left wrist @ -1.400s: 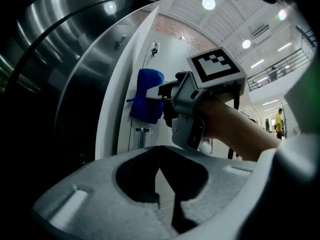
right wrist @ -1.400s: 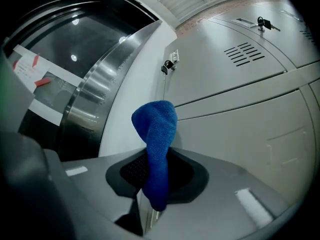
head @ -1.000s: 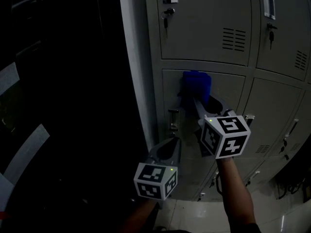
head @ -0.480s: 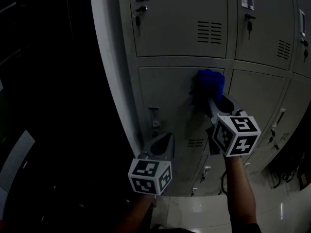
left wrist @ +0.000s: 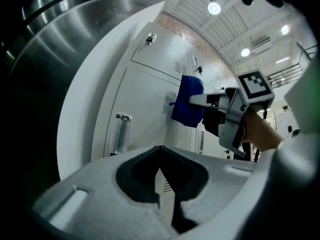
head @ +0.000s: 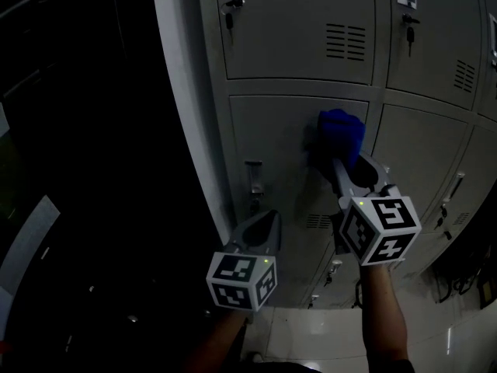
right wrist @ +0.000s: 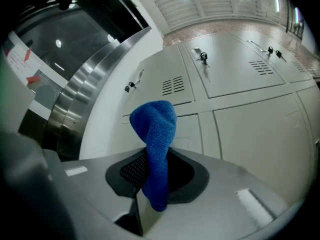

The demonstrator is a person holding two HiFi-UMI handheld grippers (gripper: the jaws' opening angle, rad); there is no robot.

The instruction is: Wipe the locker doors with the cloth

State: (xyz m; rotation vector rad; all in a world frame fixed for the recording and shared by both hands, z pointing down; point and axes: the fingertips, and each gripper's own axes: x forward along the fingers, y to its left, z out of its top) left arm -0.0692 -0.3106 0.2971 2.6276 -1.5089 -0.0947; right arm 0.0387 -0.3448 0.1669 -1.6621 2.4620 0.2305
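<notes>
A blue cloth [head: 340,134] is pressed against the upper right part of a grey locker door [head: 279,138]. My right gripper [head: 337,163] is shut on the cloth, which bunches up past the jaw tips. In the right gripper view the cloth [right wrist: 157,129] rises out of the shut jaws of my right gripper [right wrist: 150,194] toward the door [right wrist: 187,131]. My left gripper [head: 265,225] hangs lower, in front of the door's bottom edge, shut and holding nothing. In the left gripper view the jaws of my left gripper [left wrist: 160,176] meet, and the cloth [left wrist: 187,101] shows on the door [left wrist: 142,109] beyond.
A latch handle [head: 253,179] sits at the door's left edge, with vent slots [head: 317,221] low on it. Keyed lockers [head: 230,10] stand above and more to the right. A steel column [left wrist: 60,39] and darkness lie to the left. Glossy floor [head: 311,340] lies below.
The cloth and my right gripper have slid to the right across the door, from near its upper left to its upper right. The left gripper has stayed low and shut.
</notes>
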